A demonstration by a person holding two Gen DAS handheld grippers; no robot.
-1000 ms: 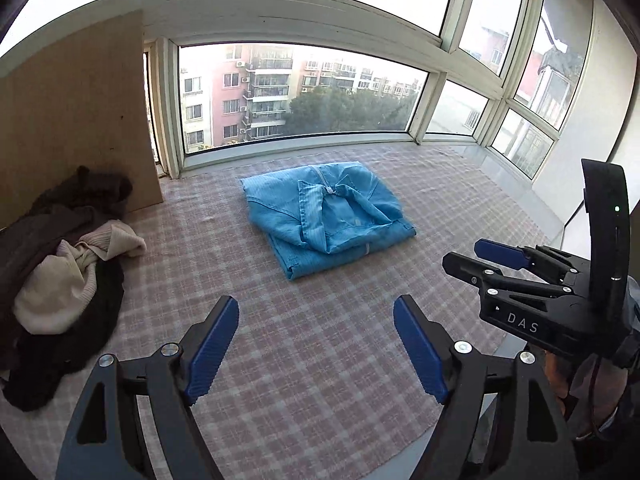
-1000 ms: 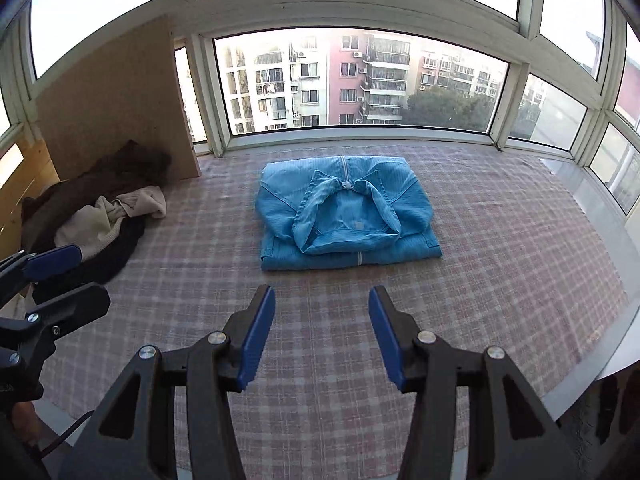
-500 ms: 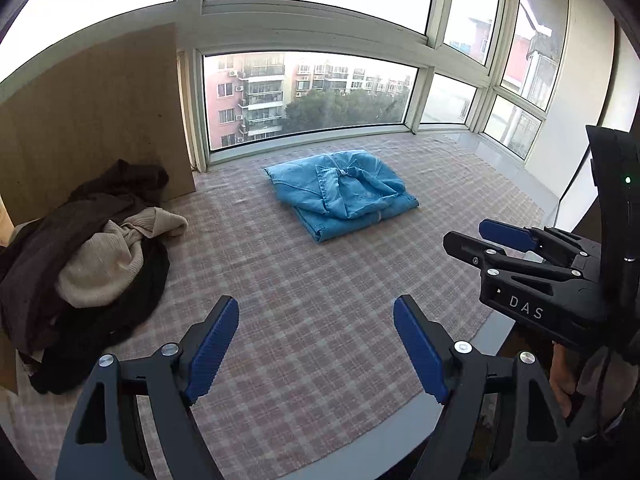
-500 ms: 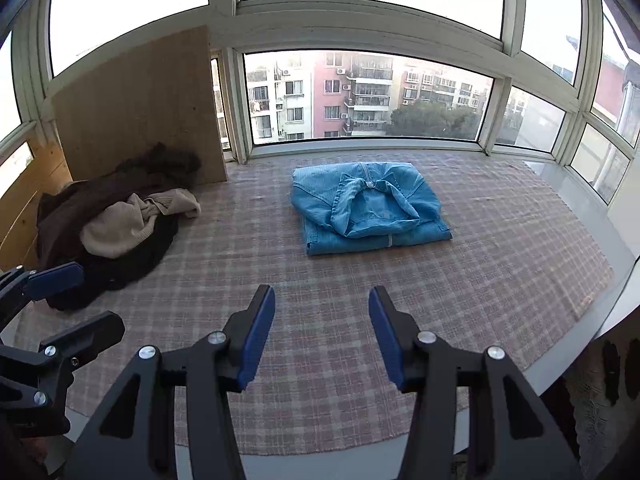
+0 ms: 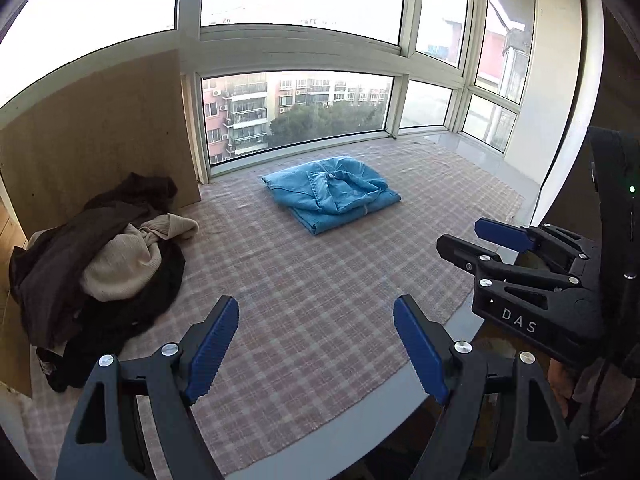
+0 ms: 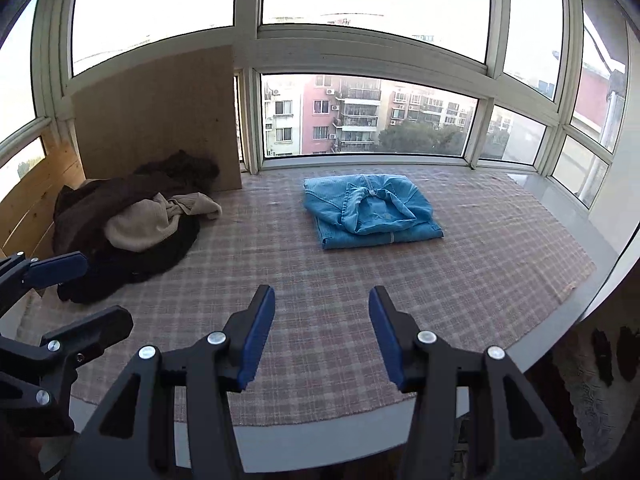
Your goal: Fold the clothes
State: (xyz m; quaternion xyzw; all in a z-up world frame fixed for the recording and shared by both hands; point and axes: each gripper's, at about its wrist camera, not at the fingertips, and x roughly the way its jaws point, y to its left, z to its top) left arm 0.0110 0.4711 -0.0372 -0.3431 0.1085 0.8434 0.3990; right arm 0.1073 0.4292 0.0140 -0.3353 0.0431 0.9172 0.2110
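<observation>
The left gripper (image 5: 316,344) has its fingers spread wide and the right gripper (image 6: 322,334) half-spread, both empty above the checked bench (image 6: 460,280), well apart from the folded blue shirt (image 6: 372,210).

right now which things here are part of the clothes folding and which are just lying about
Part of the job:
- folded blue denim shirt
- unfolded pile of dark garments
- beige sweater on that pile
- checked cloth they lie on
- left hand-held gripper, open and empty
- right hand-held gripper, open and empty

Just there:
- brown board leaning at the window
- white window frames
</observation>
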